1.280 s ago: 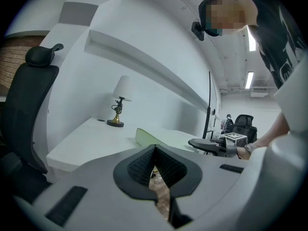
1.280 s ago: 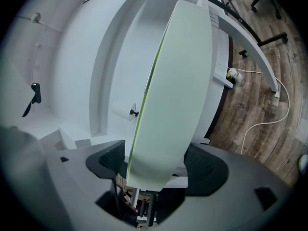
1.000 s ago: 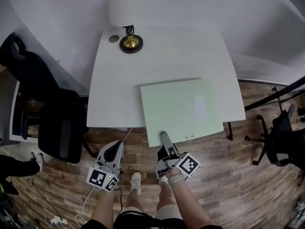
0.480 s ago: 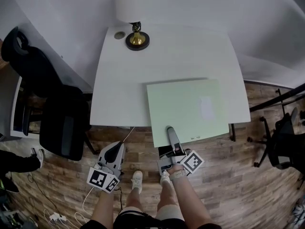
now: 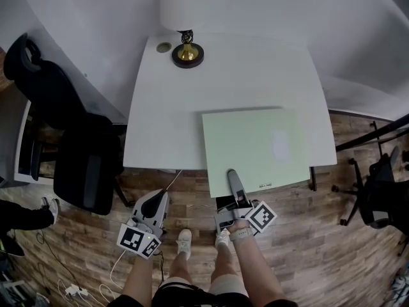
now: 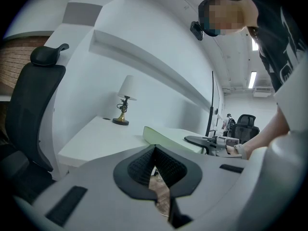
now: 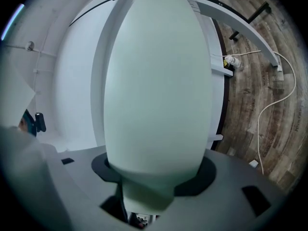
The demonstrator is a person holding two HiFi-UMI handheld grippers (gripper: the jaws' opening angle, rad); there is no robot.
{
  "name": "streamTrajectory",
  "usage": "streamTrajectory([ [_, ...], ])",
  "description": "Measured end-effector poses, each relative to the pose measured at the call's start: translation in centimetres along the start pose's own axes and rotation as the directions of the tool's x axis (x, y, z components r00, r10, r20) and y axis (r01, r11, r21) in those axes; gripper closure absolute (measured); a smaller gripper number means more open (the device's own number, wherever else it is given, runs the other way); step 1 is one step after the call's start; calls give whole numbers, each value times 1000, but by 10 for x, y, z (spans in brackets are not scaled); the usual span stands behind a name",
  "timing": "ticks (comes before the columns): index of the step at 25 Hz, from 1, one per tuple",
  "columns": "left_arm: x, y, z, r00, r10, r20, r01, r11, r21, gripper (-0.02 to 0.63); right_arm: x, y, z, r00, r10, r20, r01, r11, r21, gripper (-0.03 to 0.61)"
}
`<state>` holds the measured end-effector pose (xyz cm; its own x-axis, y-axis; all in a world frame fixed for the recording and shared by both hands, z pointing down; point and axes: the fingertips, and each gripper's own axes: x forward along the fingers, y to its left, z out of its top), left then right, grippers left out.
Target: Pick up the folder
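Two jaws of right gripper [image 5: 231, 174] just closing astride folder [image 5: 255, 139] edge (not clamped); left gripper [image 5: 160, 194] pinched together.

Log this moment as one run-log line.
folder: on table, near edge overhanging | right hand-held gripper: jaws have just been closing, folder edge between them | left hand-held gripper: shut, empty

White desk [image 5: 236, 75] against pale walls [image 5: 287, 5], brass-footed lamp [image 5: 187, 53] with white shade at 12 o'clock, black office chair [image 5: 83, 165] at 9 o'clock — second chair [image 5: 380, 190] at 3 o'clock, wood-plank floor [image 5: 319, 235], loose cables [image 5: 73, 293] at 7 o'clock.
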<state>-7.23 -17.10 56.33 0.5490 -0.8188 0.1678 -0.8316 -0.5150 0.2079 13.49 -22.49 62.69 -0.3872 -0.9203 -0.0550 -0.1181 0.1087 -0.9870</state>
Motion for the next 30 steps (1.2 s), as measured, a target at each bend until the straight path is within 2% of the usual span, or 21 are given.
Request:
streamTrajectory([
  [7,-2,2,8,1000,-4,12,4,1000,4,601,1,17,7,999,3,-47,-9,992,-124,304],
  [16,-10,11,29,999,11,45,-12,1000,17,601,8,54,9,998,20,-61,-36,962,-270,305],
  [30,-28,26,58,994,54,91,-57,998,37,601,-1,97,31,999,36,-40,-49,925,-377,305],
])
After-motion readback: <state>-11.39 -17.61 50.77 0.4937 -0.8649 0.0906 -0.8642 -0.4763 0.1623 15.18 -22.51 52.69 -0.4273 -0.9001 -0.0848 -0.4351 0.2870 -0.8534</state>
